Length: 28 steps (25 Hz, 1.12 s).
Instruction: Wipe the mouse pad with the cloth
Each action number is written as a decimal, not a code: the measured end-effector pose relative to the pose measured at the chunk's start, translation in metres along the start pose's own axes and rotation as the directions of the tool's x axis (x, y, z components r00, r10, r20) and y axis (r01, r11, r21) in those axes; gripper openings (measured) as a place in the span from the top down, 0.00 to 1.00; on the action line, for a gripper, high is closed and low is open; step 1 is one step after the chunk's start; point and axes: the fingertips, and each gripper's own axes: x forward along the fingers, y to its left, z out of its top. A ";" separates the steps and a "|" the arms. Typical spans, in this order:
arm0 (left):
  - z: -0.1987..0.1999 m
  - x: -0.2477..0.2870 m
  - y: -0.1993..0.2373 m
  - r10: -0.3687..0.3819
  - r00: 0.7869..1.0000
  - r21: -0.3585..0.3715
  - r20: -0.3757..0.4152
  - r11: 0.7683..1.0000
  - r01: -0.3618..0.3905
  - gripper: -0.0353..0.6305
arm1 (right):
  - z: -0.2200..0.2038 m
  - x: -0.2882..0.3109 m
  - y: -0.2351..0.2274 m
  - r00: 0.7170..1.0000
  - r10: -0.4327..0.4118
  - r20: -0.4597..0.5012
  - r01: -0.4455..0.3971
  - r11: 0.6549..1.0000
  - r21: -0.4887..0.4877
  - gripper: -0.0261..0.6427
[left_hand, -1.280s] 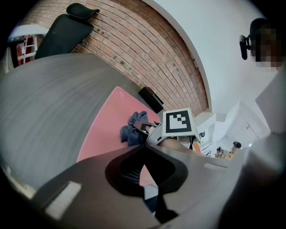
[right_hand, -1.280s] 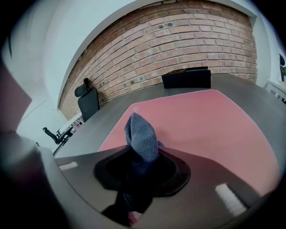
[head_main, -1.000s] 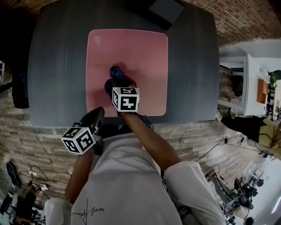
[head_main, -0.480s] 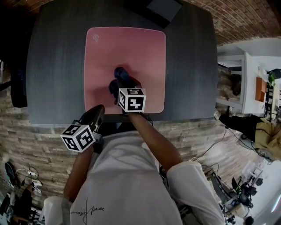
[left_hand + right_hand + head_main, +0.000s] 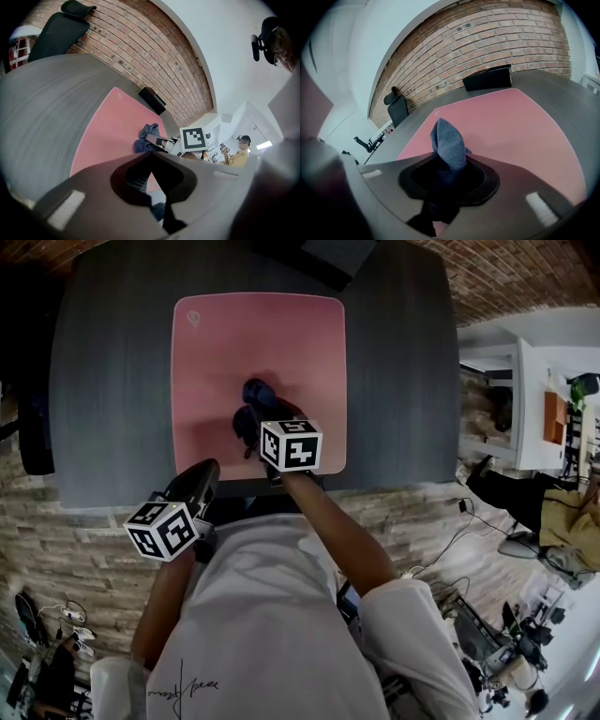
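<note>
A pink mouse pad [image 5: 281, 334] lies on the dark grey desk [image 5: 403, 362]. On the pad's near middle sits a bunched blue cloth [image 5: 255, 397], and my right gripper [image 5: 251, 423] is shut on it. In the right gripper view the cloth [image 5: 449, 140] sticks up from between the closed jaws of the right gripper [image 5: 449, 161], over the pad [image 5: 511, 122]. My left gripper [image 5: 202, 474] hangs at the desk's front edge, off the pad, shut and holding nothing. The left gripper view looks past the left gripper [image 5: 151, 157] to the pad [image 5: 108, 126] and the cloth [image 5: 146, 135].
A black flat object [image 5: 328, 254] lies at the desk's far edge behind the pad. A black chair [image 5: 61, 28] stands at the left by the brick wall. Bare desk surface flanks the pad on both sides. A person [image 5: 241, 152] sits far off to the right.
My right gripper has slid the cloth a little to the right across the pad. The left gripper has stayed at the desk's front edge.
</note>
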 end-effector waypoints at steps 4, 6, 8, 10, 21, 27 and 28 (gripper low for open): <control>-0.003 0.002 0.004 -0.002 1.000 0.004 -0.017 1.000 0.002 0.93 | 0.000 0.000 0.001 0.999 0.038 -0.015 -0.038 0.999 -0.008 0.80; -0.005 0.003 0.006 -0.002 1.000 0.004 -0.027 1.000 0.002 0.93 | 0.001 -0.001 -0.001 0.999 0.048 -0.017 -0.049 0.999 -0.010 0.80; -0.006 0.005 0.007 -0.003 0.999 0.003 -0.035 1.000 0.003 0.93 | 0.001 -0.002 -0.003 0.998 0.064 -0.018 -0.063 0.998 0.006 0.80; -0.005 0.005 0.007 -0.004 0.999 0.001 -0.040 1.000 0.004 0.93 | 0.001 -0.003 -0.005 0.997 0.074 -0.024 -0.074 0.997 0.010 0.80; -0.015 0.014 0.006 -0.013 0.996 0.014 -0.085 1.000 0.015 0.93 | 0.002 -0.015 -0.026 0.994 0.105 -0.038 -0.104 0.994 0.025 0.80; -0.021 0.020 0.003 -0.016 0.994 0.020 -0.105 1.000 0.019 0.93 | 0.002 -0.021 -0.032 0.989 0.135 -0.059 -0.136 0.991 -0.007 0.80; -0.022 0.021 0.002 -0.018 0.994 0.022 -0.108 1.000 0.020 0.93 | 0.001 -0.022 -0.034 0.989 0.135 -0.063 -0.137 0.991 -0.012 0.80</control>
